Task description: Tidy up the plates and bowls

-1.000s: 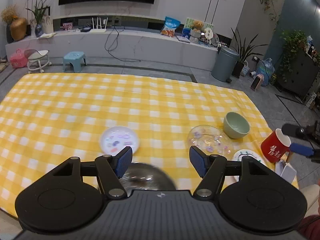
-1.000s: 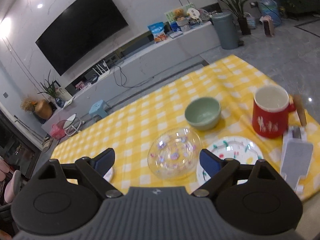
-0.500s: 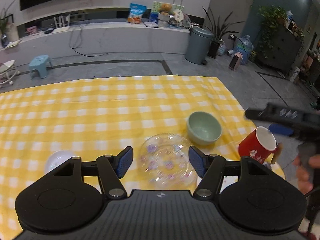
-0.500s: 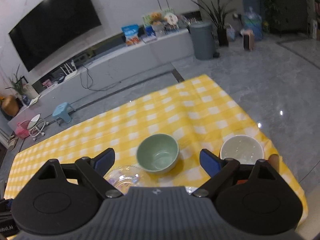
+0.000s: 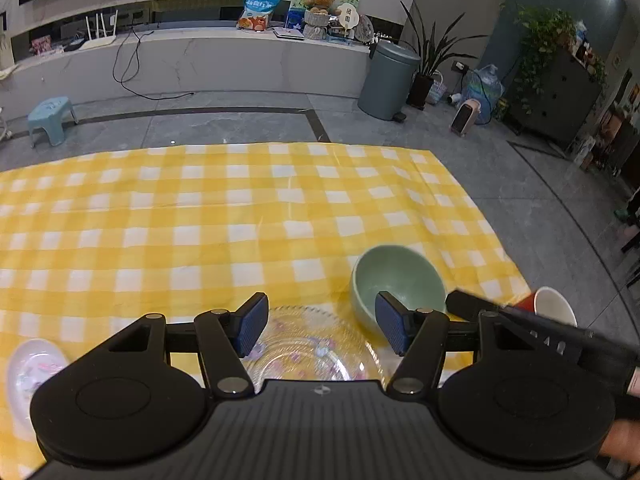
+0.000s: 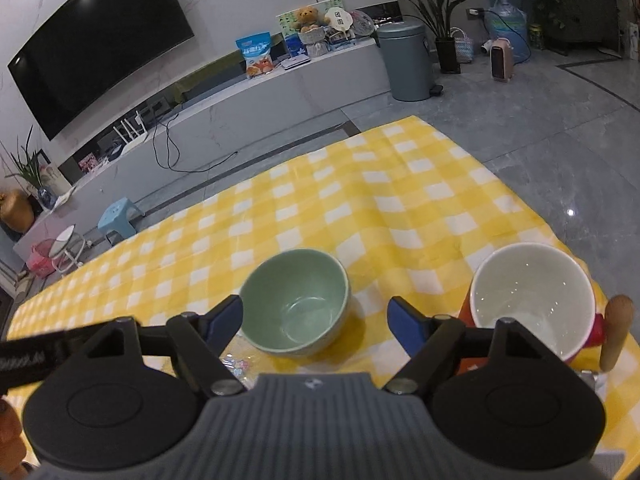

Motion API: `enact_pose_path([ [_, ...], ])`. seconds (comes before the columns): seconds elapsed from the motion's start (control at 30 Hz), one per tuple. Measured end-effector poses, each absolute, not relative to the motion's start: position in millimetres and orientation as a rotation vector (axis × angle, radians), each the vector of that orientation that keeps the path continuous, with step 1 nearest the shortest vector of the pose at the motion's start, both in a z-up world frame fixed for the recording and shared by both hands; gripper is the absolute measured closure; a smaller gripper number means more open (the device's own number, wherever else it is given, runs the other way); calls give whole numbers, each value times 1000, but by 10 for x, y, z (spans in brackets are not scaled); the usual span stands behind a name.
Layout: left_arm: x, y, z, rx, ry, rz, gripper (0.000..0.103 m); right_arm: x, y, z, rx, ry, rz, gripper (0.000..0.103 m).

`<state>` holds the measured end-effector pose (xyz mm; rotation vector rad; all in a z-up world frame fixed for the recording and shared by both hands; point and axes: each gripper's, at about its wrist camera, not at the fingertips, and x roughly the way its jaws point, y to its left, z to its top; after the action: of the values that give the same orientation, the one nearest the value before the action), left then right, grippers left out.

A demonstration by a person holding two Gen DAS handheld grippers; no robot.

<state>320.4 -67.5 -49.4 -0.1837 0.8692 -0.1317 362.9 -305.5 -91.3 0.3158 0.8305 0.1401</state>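
Green bowl (image 6: 295, 302) upright on desk (image 6: 360, 208) with yellow checked cloth. Right gripper (image 6: 314, 320) above bowl's near side, fingers (image 6: 404, 324) apart, just been closing, gripping nothing. Left gripper (image 5: 318, 326) over clear glass plate (image 5: 312, 346) just left of bowl, fingers (image 5: 252, 322) apart, empty. Red mug (image 6: 524, 304) right of bowl. Small white plate (image 5: 30, 372) far left.

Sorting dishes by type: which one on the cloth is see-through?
The glass plate with small flower prints, lying just below the left claw. The green bowl and white plate are opaque.
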Motion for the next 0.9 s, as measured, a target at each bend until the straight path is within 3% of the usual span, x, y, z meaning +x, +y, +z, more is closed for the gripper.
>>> enact_pose_path([
  [0.2,3379,-744,-641,-187,894,-175,32,3666,-3061,-1029,320,841,139,30],
  [0.27,3439,-767,-701,-203,910,-169,32,3676,-3077,-1068,335,850,138,45],
  [0.3,3467,-775,-730,-217,915,-167,32,3682,-3075,-1085,337,859,143,47],
  [0.7,3786,-1001,-1038,-207,990,-139,38,3764,-3062,-1319,378,887,113,53],
  [0.8,3842,-1024,-1096,-233,1030,-172,45,3799,-3017,-1411,393,917,146,61],
  [0.9,3865,-1088,-1149,-221,1047,-177,64,3821,-2997,-1447,421,917,162,63],
])
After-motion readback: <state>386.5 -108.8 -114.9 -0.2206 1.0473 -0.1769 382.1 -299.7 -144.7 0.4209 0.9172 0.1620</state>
